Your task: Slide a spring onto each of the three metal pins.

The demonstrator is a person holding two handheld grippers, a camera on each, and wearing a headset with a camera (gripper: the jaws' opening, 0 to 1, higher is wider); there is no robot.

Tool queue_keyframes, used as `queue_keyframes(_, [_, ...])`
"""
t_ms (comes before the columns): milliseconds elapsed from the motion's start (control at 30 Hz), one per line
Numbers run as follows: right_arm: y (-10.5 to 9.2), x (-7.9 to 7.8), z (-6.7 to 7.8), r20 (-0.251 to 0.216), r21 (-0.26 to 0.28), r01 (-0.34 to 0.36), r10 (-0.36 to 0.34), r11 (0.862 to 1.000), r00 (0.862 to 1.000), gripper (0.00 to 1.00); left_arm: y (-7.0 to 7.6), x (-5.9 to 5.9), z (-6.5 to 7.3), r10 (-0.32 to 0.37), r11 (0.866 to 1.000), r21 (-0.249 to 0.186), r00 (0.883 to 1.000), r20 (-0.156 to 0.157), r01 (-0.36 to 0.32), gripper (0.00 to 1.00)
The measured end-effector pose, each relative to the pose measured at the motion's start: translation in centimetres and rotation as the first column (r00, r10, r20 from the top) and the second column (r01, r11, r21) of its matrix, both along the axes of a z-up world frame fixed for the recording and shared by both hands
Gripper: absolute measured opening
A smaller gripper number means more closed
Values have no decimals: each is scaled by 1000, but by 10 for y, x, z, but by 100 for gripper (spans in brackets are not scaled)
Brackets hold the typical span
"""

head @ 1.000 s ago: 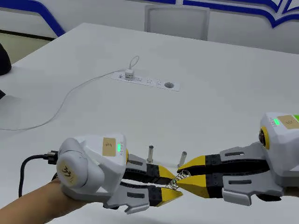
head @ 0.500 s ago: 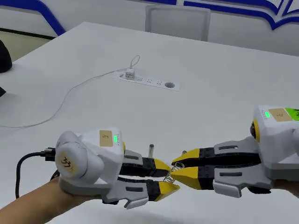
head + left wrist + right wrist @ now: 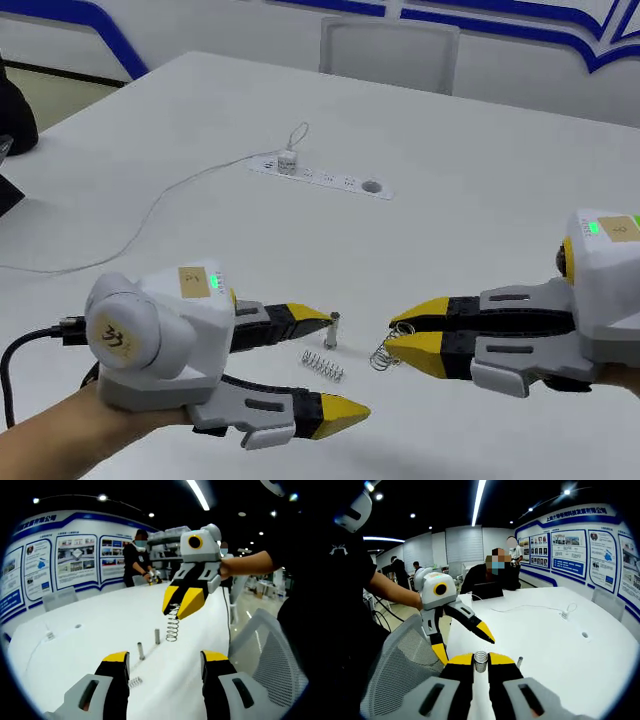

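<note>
Metal glinting on a matt table (image 3: 450, 200)
The coiled-wire spring (image 3: 383, 352) and the smooth pin (image 3: 333, 330) at its 10 o'clock are shining silvery; the right tongs (image 3: 398, 337) are showing smooth plastic.

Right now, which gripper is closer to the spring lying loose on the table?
Left. The left gripper has its open fingers either side of the loose spring; the right gripper is farther off, shut on a second spring.

A round sticker (image 3: 113, 338) on the left tool (image 3: 340, 362) bears handwritten digits, seemingly 37, while a tan label (image 3: 193, 282) atop it, a second tan label (image 3: 620, 228) atop the right tool (image 3: 398, 335), and the wall banner (image 3: 570, 514) of Chinese characters, between one and two o'clock in the right gripper view, are too small to read.
</note>
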State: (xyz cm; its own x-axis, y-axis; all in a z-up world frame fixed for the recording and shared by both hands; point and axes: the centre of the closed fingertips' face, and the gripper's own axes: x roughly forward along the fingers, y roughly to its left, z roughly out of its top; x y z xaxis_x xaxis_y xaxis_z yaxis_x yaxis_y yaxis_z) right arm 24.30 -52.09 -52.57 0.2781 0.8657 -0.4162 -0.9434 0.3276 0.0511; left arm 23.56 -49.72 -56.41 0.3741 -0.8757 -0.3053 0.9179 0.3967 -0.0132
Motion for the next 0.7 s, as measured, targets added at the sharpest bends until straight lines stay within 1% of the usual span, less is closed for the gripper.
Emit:
queue_keyframes(33, [-1, 2, 0, 3, -2, 10, -10, 1000, 1000, 11, 3, 1, 0, 12, 1000, -1, 1000, 4, -12, 64])
queue_keyframes(100, [-5, 9, -3, 4, -16, 34, -34, 999, 999, 11, 12, 6, 1, 43, 999, -14, 999, -2, -43, 70])
queue_keyframes(133, [-7, 11, -4, 3, -22, 46, -46, 999, 999, 11, 15, 7, 2, 56, 998, -24, 998, -8, -56, 71])
queue_keyframes(167, [-10, 16, -6, 0, -33, 64, -64, 997, 998, 11, 20, 11, 5, 84, 995, -51, 996, -16, -84, 71])
queue_keyframes(233, [-16, 23, -9, 9, -51, 89, -89, 995, 996, 11, 28, 16, 9, 116, 991, -71, 993, -21, -117, 73])
queue_keyframes(267, [-19, 26, -10, 10, -57, 99, -99, 993, 995, 11, 31, 17, 10, 126, 989, -76, 992, -22, -127, 74])
queue_keyframes(333, [-25, 33, -11, 8, -65, 127, -126, 990, 992, 11, 36, 20, 13, 143, 986, -84, 990, -11, -144, 80])
queue_keyframes(400, [-33, 43, -14, 10, -85, 162, -161, 983, 987, 11, 39, 21, 14, 147, 985, -88, 989, -17, -148, 81])
queue_keyframes(467, [-39, 50, -17, 14, -99, 190, -190, 977, 982, 11, 41, 23, 13, 153, 984, -84, 988, -16, -154, 83])
queue_keyframes(567, [-49, 67, -21, -39, -75, 282, -285, 956, 958, 11, 50, 28, 5, 183, 982, -44, 983, -13, -184, 90])
queue_keyframes(633, [-53, 74, -24, -42, -74, 299, -303, 951, 952, 11, 55, 30, 3, 197, 979, -46, 980, -27, -198, 92])
queue_keyframes(667, [-56, 78, -28, -49, -83, 308, -313, 948, 949, 11, 58, 31, 1, 205, 978, -41, 978, -36, -206, 93])
queue_keyframes(700, [-57, 81, -30, -50, -88, 313, -318, 946, 947, 11, 59, 32, 0, 210, 977, -38, 977, -36, -211, 94])
